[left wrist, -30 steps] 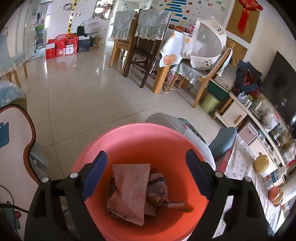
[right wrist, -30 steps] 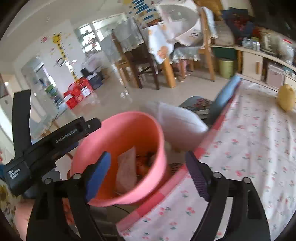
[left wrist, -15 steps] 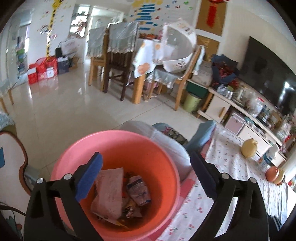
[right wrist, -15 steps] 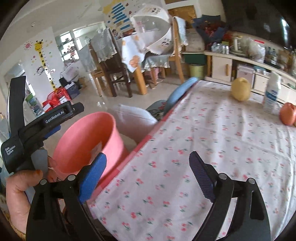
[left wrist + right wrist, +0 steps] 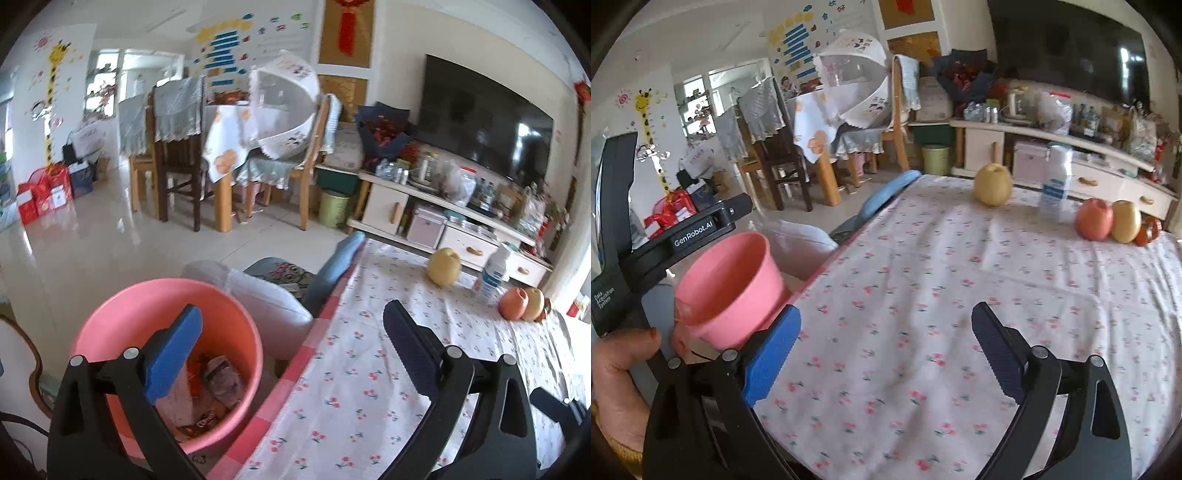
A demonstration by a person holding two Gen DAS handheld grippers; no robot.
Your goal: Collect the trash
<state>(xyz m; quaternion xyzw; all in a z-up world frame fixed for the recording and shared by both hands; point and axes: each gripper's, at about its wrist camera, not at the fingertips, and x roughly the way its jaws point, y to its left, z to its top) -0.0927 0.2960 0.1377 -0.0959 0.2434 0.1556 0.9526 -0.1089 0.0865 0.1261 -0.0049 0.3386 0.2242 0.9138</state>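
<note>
- Left wrist view: a table under a white cloth printed with small red cherries (image 5: 369,387), edged in a pink checked band, fills the lower right; beyond it lies a pale tiled floor (image 5: 92,251).
- Further back stand a dining table with wooden chairs (image 5: 177,155) draped in grey covers, a mesh food cover (image 5: 284,107) tipped against one chair, and a green waste bin (image 5: 334,208) beside a low white TV cabinet (image 5: 424,218) under a dark television (image 5: 484,118).
- Just off the table's left edge sits the pink bucket (image 5: 155,314), with crumpled wrappers and paper (image 5: 218,380) lying in its bottom.
- A pale grey cushion (image 5: 266,299) lies just behind the bucket, next to a blue chair back (image 5: 336,266) at the table's corner.
- Left gripper (image 5: 291,354) hangs over the gap between bucket and table, its fingers spread wide with nothing between them.
- Right wrist view: the right gripper (image 5: 886,354) hovers over the cloth, fingers likewise parted and holding nothing.
- At the far end of the table stand a yellow pear (image 5: 991,184), a white bottle (image 5: 1056,181), a red apple (image 5: 1093,218) and a second yellow fruit (image 5: 1124,220) touching it.
- The person's left hand (image 5: 617,373) and its black handle cross the left side, partly hiding the bucket's near wall.
</note>
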